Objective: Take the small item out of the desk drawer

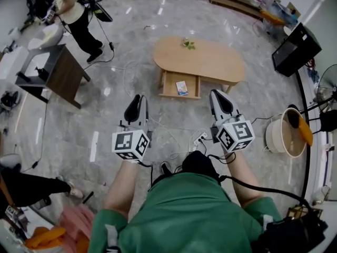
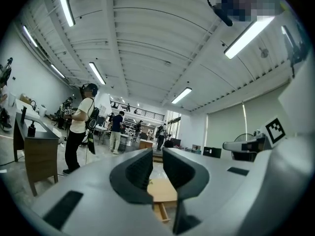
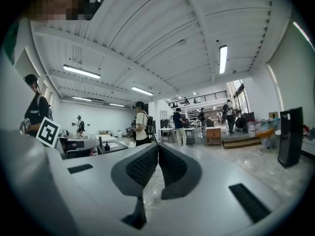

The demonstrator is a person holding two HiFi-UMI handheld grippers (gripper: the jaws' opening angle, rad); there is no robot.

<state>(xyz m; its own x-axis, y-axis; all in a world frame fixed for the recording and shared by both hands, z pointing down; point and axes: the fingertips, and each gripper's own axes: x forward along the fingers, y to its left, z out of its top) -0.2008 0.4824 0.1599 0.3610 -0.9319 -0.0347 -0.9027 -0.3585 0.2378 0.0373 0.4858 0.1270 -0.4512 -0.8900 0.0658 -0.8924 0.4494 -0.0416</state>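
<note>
A light wooden oval table (image 1: 210, 59) stands on the floor ahead of me. Its drawer (image 1: 171, 86) is pulled open toward me, and a small blue-and-white item (image 1: 181, 88) lies inside. My left gripper (image 1: 136, 108) hovers short of the drawer's left corner, and my right gripper (image 1: 221, 103) is held near its right corner. In the left gripper view, the left gripper (image 2: 157, 154) shows a narrow empty gap, with the table (image 2: 162, 191) seen through it. The right gripper (image 3: 158, 149) has its pads touching, holding nothing.
A dark wooden desk (image 1: 62, 74) stands at the left with a person (image 1: 79, 15) beyond it. Cables and a power strip (image 1: 198, 139) lie on the floor between my grippers. A round tub (image 1: 284, 133) and a black box (image 1: 296, 49) are at the right.
</note>
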